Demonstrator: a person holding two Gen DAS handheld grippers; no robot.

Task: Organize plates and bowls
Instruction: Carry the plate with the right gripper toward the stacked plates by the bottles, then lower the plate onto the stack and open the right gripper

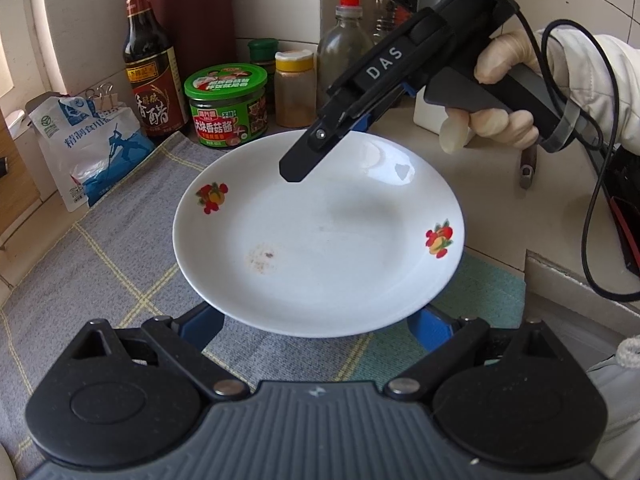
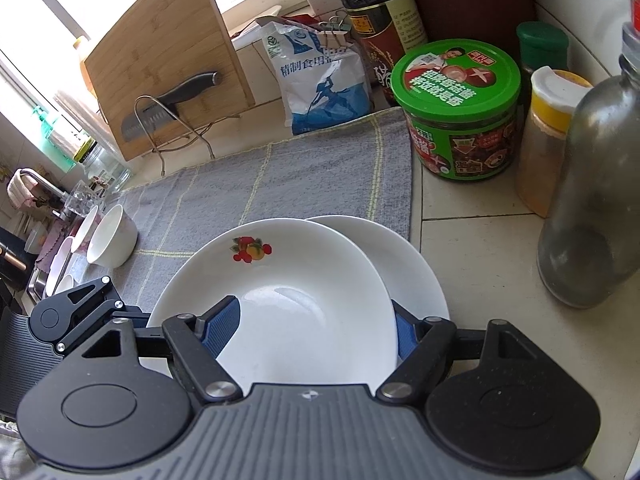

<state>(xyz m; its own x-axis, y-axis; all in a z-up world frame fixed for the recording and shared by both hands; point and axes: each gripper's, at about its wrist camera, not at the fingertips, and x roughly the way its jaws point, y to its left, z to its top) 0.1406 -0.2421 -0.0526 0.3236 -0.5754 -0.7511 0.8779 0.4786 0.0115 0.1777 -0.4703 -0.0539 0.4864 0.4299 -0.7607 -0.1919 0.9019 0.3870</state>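
The fruit plate [image 1: 320, 232] is sitting tilted above the grey cloth [image 1: 120, 264], with a second white plate [image 2: 404, 264] lying just under it at the cloth's edge, seen from the right wrist. The right hand-held gripper [image 1: 296, 168] is reaching down over the plate's far rim, and its blue pads [image 2: 220, 330] are flanking the rim, one over the plate's inside and one behind it (whether they are actually pinching it, I cannot tell). A gloved hand [image 1: 496, 96] is gripping its handle, with a black cable [image 1: 592, 216] looping off to the side. The left hand-held gripper [image 1: 316, 330] is standing released, its fingers spread wide at the plate's near rim, the blue pads showing below it on either side. A brownish smear [image 1: 262, 258] is marking the plate's inside.

Further out, two white bowls [image 2: 112, 236] are resting on their sides at the cloth's far end, near a sink [image 2: 44, 276]. Behind the cloth, on the counter [image 2: 480, 248], a green-lidded jar [image 1: 226, 106] of dark sauce is standing beside a yellow-capped shaker [image 1: 294, 92] of orange powder, a clear bottle [image 1: 346, 52], a dark vinegar bottle [image 1: 150, 56] and a clipped salt bag [image 1: 88, 148]. A cutting board [image 2: 160, 60] is leaning in a wire rack with a cleaver [image 2: 168, 104] in front.
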